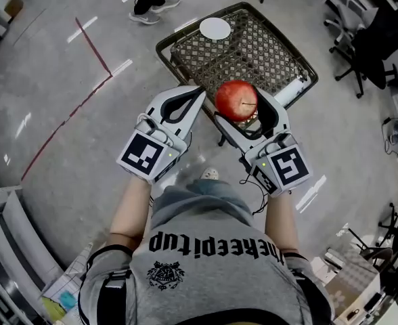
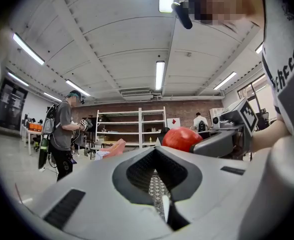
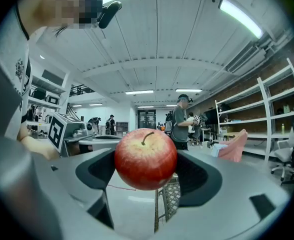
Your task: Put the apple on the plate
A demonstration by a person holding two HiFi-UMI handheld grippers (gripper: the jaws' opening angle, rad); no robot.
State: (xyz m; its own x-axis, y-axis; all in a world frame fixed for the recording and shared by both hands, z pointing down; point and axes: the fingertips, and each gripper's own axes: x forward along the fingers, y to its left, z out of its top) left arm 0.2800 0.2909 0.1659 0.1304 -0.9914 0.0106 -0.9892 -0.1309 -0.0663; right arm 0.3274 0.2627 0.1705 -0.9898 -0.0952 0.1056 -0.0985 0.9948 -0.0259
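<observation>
The right gripper [image 1: 240, 111] gripped the shiny red apple [image 1: 236, 98] in its jaws, the left gripper [image 1: 195, 95] clenched empty, while the far round white plate [image 1: 215, 28] lay bare.

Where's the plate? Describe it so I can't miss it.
Start at the dark lattice-topped table at the top of the head view. The plate lies near its far left corner, beyond the apple gripped in the right gripper. It is small, flat, round and plain white against the dark weave, unlike the red apple.
</observation>
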